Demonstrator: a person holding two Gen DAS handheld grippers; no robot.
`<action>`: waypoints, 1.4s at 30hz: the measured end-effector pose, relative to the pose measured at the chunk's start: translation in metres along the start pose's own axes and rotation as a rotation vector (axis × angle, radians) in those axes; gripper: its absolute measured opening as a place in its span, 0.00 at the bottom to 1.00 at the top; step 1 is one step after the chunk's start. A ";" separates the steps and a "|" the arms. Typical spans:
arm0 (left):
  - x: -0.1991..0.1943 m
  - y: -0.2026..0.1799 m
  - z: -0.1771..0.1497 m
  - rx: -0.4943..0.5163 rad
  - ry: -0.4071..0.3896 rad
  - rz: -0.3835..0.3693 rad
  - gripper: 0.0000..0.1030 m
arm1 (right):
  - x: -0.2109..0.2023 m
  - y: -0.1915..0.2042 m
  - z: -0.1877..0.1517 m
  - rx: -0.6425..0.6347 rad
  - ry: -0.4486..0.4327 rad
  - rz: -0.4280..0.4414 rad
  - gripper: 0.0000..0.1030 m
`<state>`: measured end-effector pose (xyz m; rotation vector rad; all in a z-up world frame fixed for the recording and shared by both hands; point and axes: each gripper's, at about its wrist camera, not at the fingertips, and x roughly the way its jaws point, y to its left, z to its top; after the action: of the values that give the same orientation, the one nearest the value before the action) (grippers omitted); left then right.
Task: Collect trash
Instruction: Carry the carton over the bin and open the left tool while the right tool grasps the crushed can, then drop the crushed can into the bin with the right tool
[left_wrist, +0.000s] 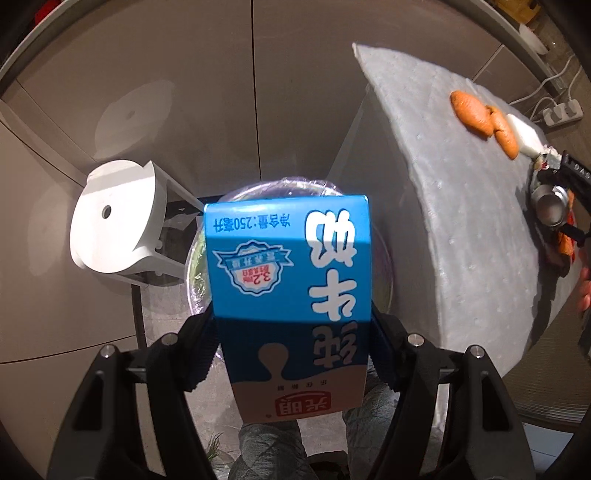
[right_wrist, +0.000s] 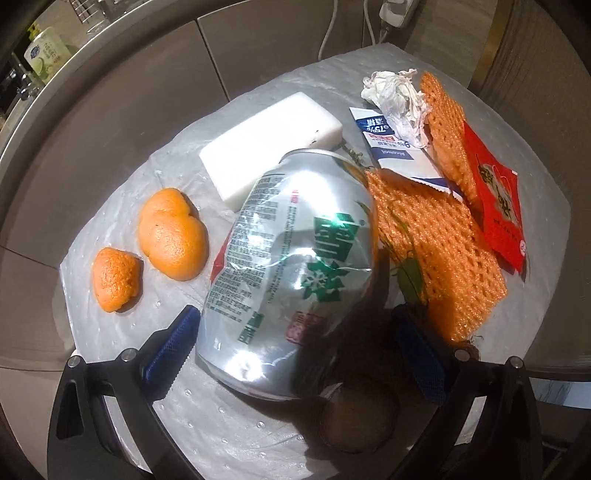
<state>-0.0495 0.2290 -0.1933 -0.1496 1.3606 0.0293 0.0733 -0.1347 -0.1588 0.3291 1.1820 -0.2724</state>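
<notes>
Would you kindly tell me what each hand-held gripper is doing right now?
Left hand-held gripper: closed on the blue milk carton.
Right hand-held gripper: open around the dented can, not gripping.

Bin (left_wrist: 288, 184) mostly hidden behind milk carton (left_wrist: 291, 280); sachet (right_wrist: 391, 147) partly covered by crumpled tissue (right_wrist: 397, 98); can's (right_wrist: 291, 266) lower end lost in dark blur.

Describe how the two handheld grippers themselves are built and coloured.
Both look alike. The left gripper has glossy black plastic arms with triangular cut-outs and round silver screw heads at the joints. Its fingers carry ribbed pads that look dark blue. The right gripper has the same black frame and screws, with brighter blue textured pads. No cables or sleeves show.
</notes>
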 end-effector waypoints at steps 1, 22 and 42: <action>0.011 0.002 -0.001 0.007 0.024 0.002 0.65 | 0.002 0.001 -0.001 -0.004 0.001 0.002 0.89; -0.045 0.010 -0.010 0.061 -0.084 -0.044 0.81 | -0.047 -0.001 -0.036 -0.164 -0.112 0.131 0.72; -0.168 0.090 -0.053 0.044 -0.246 0.036 0.93 | -0.056 0.233 -0.220 -0.880 -0.018 0.405 0.68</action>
<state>-0.1462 0.3230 -0.0478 -0.0814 1.1176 0.0467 -0.0468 0.1674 -0.1564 -0.2124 1.0819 0.5920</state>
